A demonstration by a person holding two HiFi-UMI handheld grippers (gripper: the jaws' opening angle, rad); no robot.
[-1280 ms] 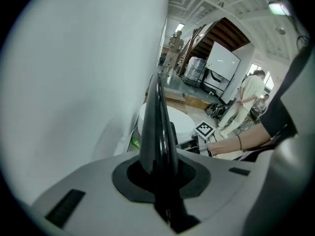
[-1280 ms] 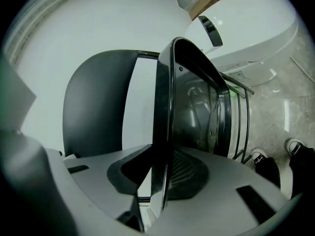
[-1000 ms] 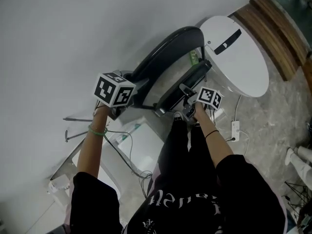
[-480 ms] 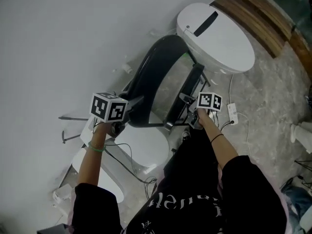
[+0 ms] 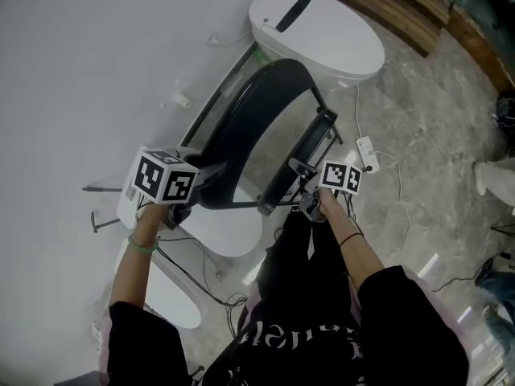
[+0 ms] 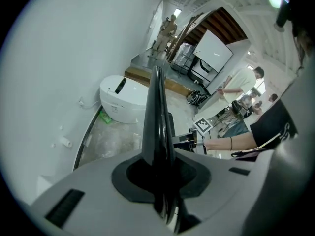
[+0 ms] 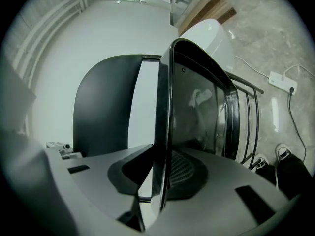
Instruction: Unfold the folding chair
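The black folding chair hangs between my two grippers. Its curved backrest [image 5: 241,127] is on the left and its seat panel [image 5: 312,153] on the right, with the two parts a little apart. My left gripper [image 5: 203,175] is shut on the thin edge of the backrest [image 6: 157,107], which runs straight up between the jaws of this gripper [image 6: 165,191]. My right gripper [image 5: 303,187] is shut on the seat's edge [image 7: 165,122], and here the backrest [image 7: 101,107] shows behind it to the left. The chair's metal frame bars [image 7: 246,117] show at the right.
A white oval appliance [image 5: 318,26] stands by the wall beyond the chair, next to a wooden step [image 5: 386,6]. A power strip [image 5: 366,153] and its cable lie on the stone floor to the right. White oval objects [image 5: 221,232] sit below the chair. People stand far off [image 6: 241,85].
Both grippers have carried the chair across the floor, away from the white oval appliance, which now sits farther up and to the left. Both grips look unchanged.
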